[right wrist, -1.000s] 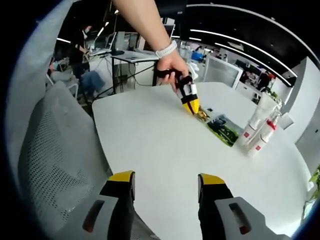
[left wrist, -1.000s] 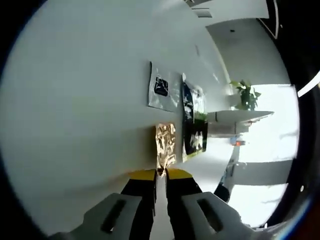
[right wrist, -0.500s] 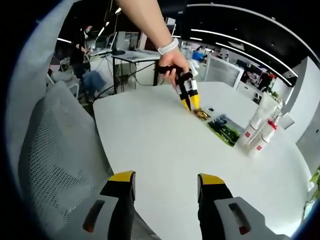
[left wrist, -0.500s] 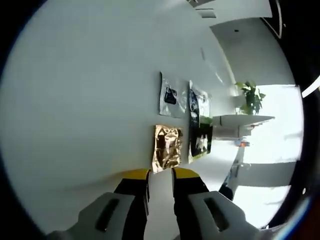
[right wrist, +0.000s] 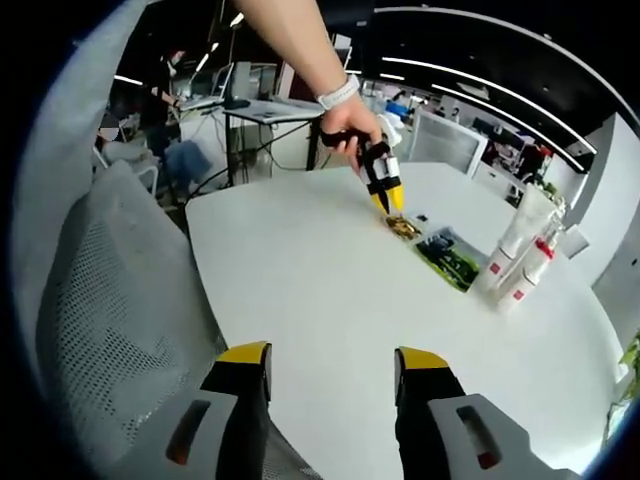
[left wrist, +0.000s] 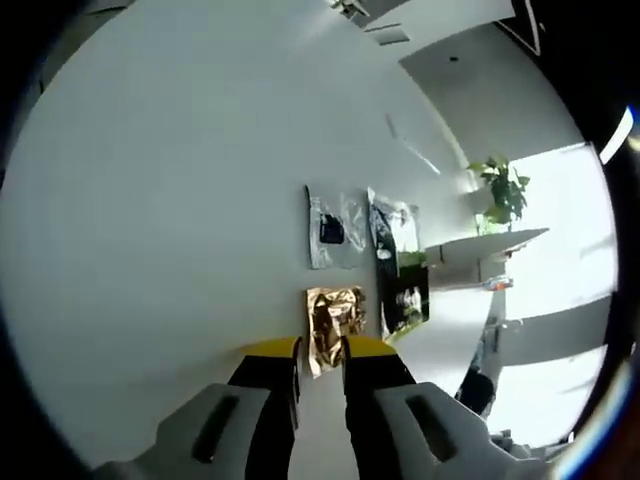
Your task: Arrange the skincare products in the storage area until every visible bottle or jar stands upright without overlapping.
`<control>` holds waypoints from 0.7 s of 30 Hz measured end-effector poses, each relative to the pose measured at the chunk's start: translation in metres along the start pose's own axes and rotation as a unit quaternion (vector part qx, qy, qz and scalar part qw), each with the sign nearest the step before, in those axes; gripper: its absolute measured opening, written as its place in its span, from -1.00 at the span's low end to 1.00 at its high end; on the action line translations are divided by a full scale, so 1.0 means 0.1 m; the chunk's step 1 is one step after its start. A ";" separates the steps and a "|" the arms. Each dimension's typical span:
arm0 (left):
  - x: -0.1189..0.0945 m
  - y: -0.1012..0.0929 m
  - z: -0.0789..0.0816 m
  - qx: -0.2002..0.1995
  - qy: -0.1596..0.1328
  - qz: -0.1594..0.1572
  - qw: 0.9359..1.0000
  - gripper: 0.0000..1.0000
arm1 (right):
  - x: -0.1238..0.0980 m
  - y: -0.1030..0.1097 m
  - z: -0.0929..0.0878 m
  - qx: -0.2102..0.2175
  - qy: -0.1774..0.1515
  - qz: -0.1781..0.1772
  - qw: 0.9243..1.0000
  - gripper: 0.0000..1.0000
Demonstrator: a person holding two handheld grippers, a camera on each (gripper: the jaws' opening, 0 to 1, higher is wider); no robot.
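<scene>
A crinkled gold sachet (left wrist: 335, 315) lies flat on the white tabletop (left wrist: 170, 200), with a clear sachet (left wrist: 333, 228) just beyond it and a dark green sachet (left wrist: 398, 270) beside that one. The left claw (left wrist: 320, 352) sits just short of the gold sachet with its yellow-tipped jaws a narrow gap apart, gripping nothing. Over in the right gripper view, two white bottles with red labels (right wrist: 512, 268) stand upright just past the dark green sachet, and the right claw (right wrist: 330, 358) hangs wide open and empty over the tabletop, well apart from the sachets.
</scene>
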State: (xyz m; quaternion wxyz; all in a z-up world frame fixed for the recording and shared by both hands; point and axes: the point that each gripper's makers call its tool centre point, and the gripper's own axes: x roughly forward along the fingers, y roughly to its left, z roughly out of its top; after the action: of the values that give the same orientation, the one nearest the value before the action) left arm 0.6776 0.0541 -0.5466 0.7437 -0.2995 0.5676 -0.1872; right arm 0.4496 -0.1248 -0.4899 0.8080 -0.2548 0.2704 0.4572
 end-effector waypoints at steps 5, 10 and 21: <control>0.04 -0.03 -0.02 0.007 0.000 0.002 1.000 -0.78 | 0.00 -0.01 -0.01 0.001 0.001 -0.002 1.000 -0.09; 0.06 -0.04 -0.02 0.008 0.004 0.000 1.000 -0.79 | 0.00 -0.01 -0.01 0.001 0.003 -0.002 1.000 -0.09; 0.07 -0.04 -0.01 0.015 0.003 0.002 1.000 -0.80 | 0.00 -0.01 -0.02 0.000 0.005 -0.001 1.000 -0.11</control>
State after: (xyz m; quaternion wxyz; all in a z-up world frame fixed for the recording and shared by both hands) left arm 0.6786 0.0466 -0.5495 0.7468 -0.2868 0.5675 -0.1950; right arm 0.4499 -0.1266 -0.4914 0.8073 -0.2572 0.2742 0.4548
